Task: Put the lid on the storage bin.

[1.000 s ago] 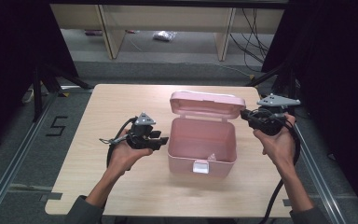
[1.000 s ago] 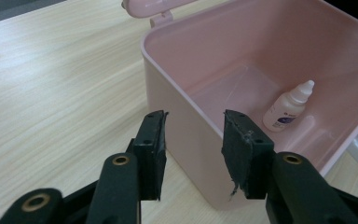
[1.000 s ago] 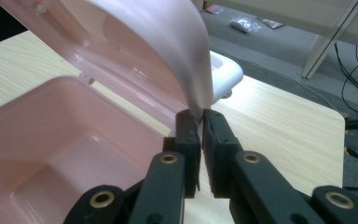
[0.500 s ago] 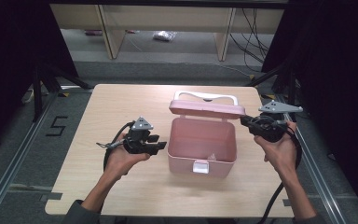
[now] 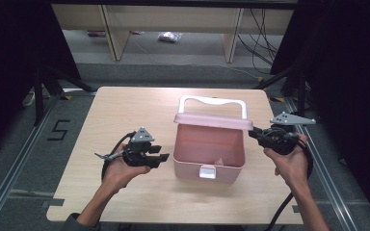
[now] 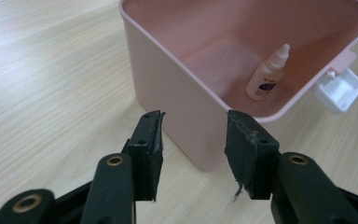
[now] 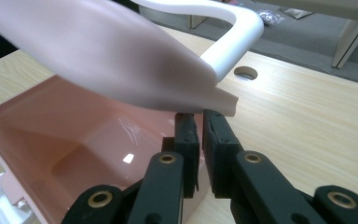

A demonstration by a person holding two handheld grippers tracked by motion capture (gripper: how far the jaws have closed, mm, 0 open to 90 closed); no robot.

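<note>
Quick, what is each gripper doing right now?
Left gripper: open, holding nothing, jaws just opened further, beside the pink box.
Right gripper: closed, under the lid edge.

— What sits on the table?
— A pink plastic box (image 5: 209, 154), open, its white clasp (image 5: 206, 172) facing the person.
— And its lid (image 5: 212, 120)?
— Half lowered on the far-side hinge, white handle (image 5: 214, 102) behind it.

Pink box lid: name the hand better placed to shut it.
Right. The right gripper has closed jaws at the half-raised lid's corner; the left gripper stands open beside the box wall, away from the lid.
</note>
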